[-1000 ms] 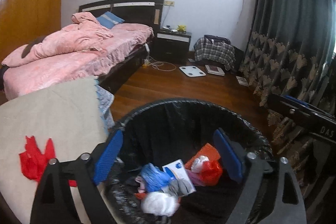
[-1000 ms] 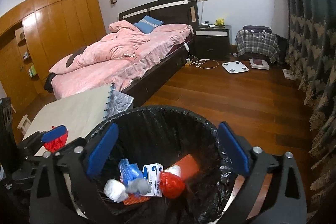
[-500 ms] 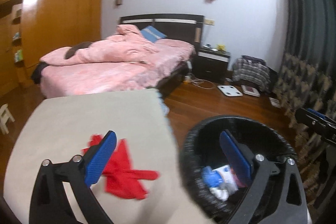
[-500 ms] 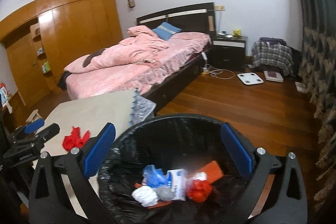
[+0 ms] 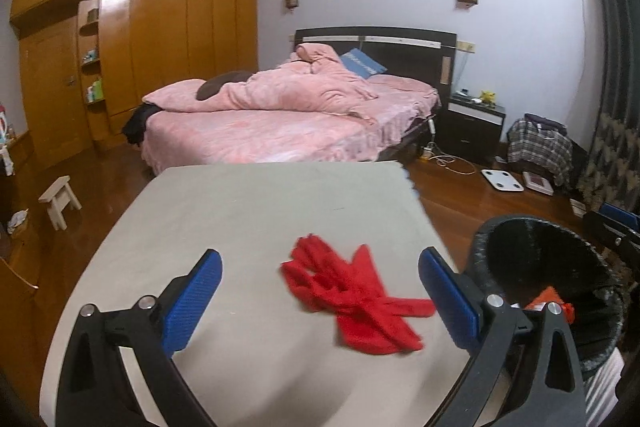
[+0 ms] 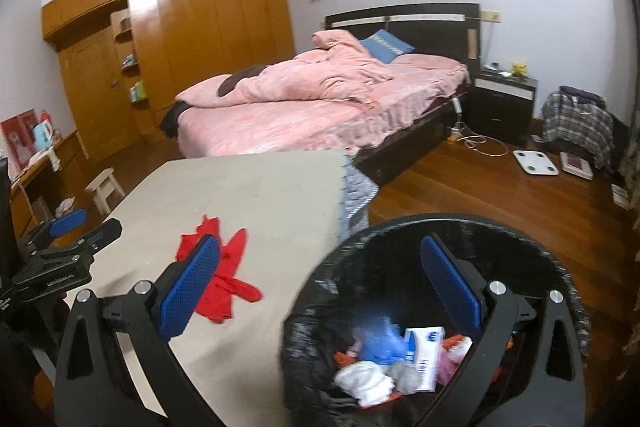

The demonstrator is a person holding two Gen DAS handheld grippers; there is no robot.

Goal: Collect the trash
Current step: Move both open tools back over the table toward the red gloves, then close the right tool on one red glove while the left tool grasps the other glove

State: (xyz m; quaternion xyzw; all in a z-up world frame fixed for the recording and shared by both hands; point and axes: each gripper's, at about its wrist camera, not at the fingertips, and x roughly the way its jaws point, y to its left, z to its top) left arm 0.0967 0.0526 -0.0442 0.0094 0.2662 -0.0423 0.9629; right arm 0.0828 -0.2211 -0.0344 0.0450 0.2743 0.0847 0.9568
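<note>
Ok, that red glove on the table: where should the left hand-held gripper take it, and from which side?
Probably at the bunched middle of the red glove, where the layers cross and stand proudest. It lies flat and crumpled on the table, so come straight down from above. The left hand-held gripper is open, already framing it; the thin fingers and cuff lie too flat to pinch.

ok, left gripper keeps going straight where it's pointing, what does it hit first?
Most likely the red glove lying on the table: it sits between the open fingers of the left gripper, just ahead. Depth is hard to judge through the fisheye.
</note>
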